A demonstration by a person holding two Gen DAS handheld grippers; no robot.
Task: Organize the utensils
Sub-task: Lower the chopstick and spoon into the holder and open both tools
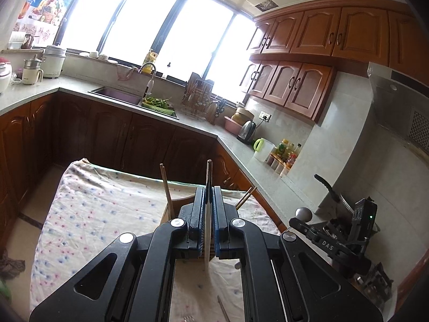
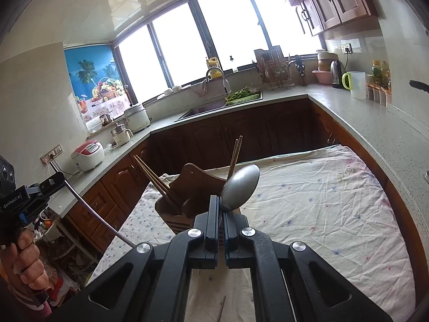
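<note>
1. My left gripper (image 1: 208, 196) pinches a thin metal utensil (image 1: 208, 177) edge-on.
2. My right gripper (image 2: 221, 209) clamps a spoon (image 2: 240, 187) above the wooden holder (image 2: 187, 196) on the cloth-covered table (image 2: 321, 201).

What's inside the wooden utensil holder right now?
The wooden utensil holder has two pairs of chopsticks: one pair leaning left, another standing near the right side. Its lower interior is hidden by its wall and by the spoon in the right gripper.
</note>
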